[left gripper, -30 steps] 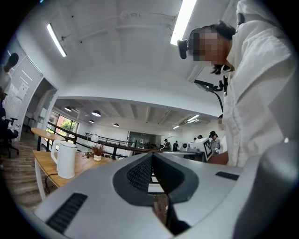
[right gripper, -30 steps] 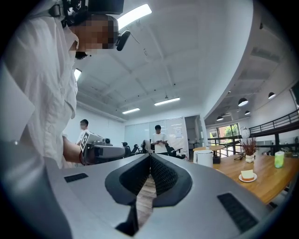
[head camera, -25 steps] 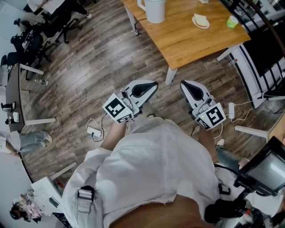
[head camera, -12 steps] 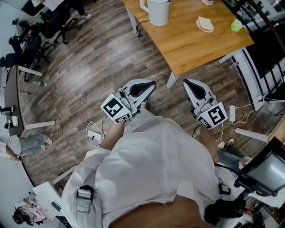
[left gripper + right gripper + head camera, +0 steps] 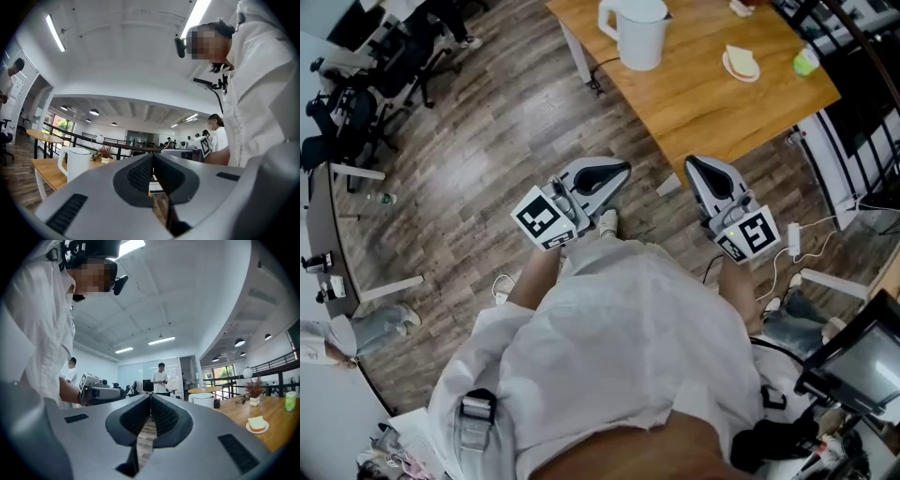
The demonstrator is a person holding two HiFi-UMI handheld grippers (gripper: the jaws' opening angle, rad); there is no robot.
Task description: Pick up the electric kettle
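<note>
The white electric kettle [image 5: 637,33] stands with its handle to the left on the near-left part of a wooden table [image 5: 703,94]. It also shows small in the left gripper view, the kettle [image 5: 75,163] left of the jaws, and in the right gripper view, the kettle [image 5: 204,399] right of the jaws. My left gripper [image 5: 619,170] and right gripper [image 5: 692,162] are held level side by side over the floor, short of the table's near edge. Both are shut and hold nothing. The left gripper [image 5: 152,157] and right gripper [image 5: 151,397] show their pads pressed together.
On the table sit a plate with bread [image 5: 741,64] and a green cup [image 5: 806,61]. A black railing [image 5: 839,56] runs behind the table. Office chairs [image 5: 356,94] stand at the far left, a power strip [image 5: 792,239] lies on the floor at right, and other people stand in the room.
Both grippers have moved forward toward the table with the person walking. The table and kettle now sit lower and nearer in the head view. The jaws stayed shut.
</note>
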